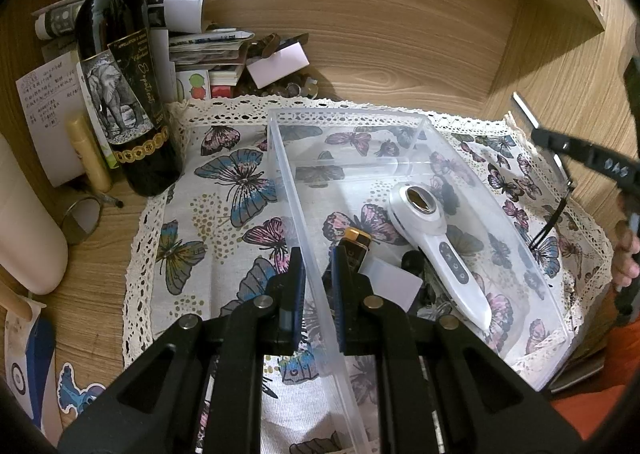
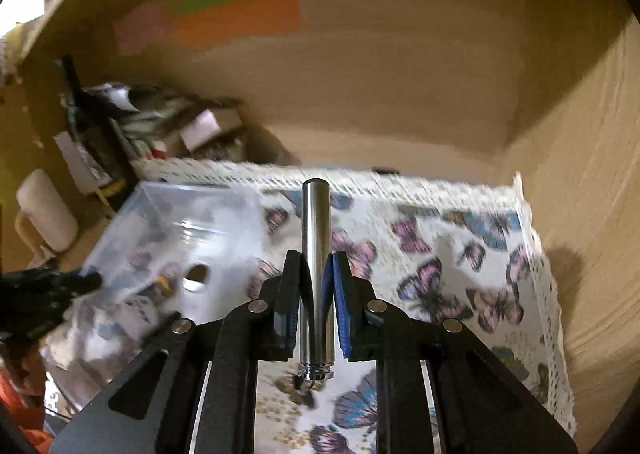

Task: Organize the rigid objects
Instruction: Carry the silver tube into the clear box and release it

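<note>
A clear plastic box (image 1: 404, 122) lies on a butterfly-print cloth (image 1: 224, 182). Inside it are a white handheld device (image 1: 436, 238), a gold-and-black lighter (image 1: 356, 244), a small white block (image 1: 394, 284) and some dark bits. My left gripper (image 1: 318, 254) is shut on the box's left wall (image 1: 296, 198), near its front end. In the right wrist view my right gripper (image 2: 317, 260) is shut on a shiny metal cylinder (image 2: 316, 238), held lengthwise above the cloth (image 2: 440, 254), to the right of the box (image 2: 180, 230). The right gripper (image 1: 538, 134) also shows at the left wrist view's right edge.
A dark wine bottle (image 1: 120, 86) stands left of the cloth beside papers, a yellow tube (image 1: 88, 154), a round mirror (image 1: 82, 220) and a white cylinder (image 1: 24, 222). Books and small clutter (image 1: 224, 54) sit at the back. Wooden walls (image 1: 400, 34) enclose the desk.
</note>
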Demonstrator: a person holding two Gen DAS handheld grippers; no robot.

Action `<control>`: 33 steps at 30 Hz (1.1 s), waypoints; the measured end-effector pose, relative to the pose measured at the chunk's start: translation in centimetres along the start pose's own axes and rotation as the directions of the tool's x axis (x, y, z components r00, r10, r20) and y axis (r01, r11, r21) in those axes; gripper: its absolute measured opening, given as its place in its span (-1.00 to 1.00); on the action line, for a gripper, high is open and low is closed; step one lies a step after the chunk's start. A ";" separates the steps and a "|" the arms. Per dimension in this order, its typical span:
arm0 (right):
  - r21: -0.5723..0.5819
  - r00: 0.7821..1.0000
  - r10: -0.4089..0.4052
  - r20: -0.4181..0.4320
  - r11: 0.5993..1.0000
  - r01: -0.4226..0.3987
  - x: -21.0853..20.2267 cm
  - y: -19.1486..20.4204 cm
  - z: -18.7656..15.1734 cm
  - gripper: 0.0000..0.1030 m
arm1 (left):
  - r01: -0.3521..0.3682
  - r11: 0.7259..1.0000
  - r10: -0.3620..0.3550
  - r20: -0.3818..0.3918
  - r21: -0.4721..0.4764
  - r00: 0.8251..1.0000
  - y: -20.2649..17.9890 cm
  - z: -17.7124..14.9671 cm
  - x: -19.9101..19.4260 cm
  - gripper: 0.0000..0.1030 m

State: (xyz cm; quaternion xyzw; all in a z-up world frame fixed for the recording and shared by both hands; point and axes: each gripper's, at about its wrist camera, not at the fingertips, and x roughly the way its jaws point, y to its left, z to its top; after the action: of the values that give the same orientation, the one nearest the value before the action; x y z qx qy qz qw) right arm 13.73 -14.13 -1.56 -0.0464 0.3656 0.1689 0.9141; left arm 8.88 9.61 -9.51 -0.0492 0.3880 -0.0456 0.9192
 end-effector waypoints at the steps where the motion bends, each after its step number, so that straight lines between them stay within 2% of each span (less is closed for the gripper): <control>1: -0.014 1.000 0.013 0.014 1.000 -0.013 -0.6 0.6 0.3 -0.72 | 0.000 1.000 0.000 0.000 0.000 1.000 0.0 0.0 0.0 -0.78; 7: -0.086 0.994 0.100 0.052 0.992 -0.095 -0.8 4.1 1.3 -0.72 | 0.001 1.000 -0.001 0.001 -0.002 1.000 0.0 0.0 0.0 -0.78; 14: -0.168 0.981 0.191 0.021 0.968 -0.185 -0.1 7.8 0.6 -0.72 | 0.002 1.000 -0.002 0.002 -0.003 1.000 0.0 0.1 0.0 -0.78; 18: -0.188 0.973 0.227 -0.027 0.955 -0.228 1.3 9.2 0.2 -0.72 | 0.003 1.000 -0.003 0.003 -0.003 1.000 0.1 0.2 0.0 -0.78; 24: -0.197 0.962 0.239 -0.133 0.945 -0.262 4.5 10.5 -0.7 -0.72 | 0.002 1.000 -0.002 0.003 -0.004 1.000 0.0 0.1 0.0 -0.78; 33: -0.149 0.935 0.259 -0.243 0.942 -0.300 7.6 10.3 -1.2 -0.71 | 0.002 1.000 -0.002 0.003 -0.004 1.000 -0.1 0.2 0.1 -0.78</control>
State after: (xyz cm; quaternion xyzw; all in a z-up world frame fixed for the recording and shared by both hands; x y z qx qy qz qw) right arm 14.53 -2.66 -7.24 -0.0964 0.4500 0.3244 0.8264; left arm 9.09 9.52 -9.41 -0.0517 0.3867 -0.0458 0.9196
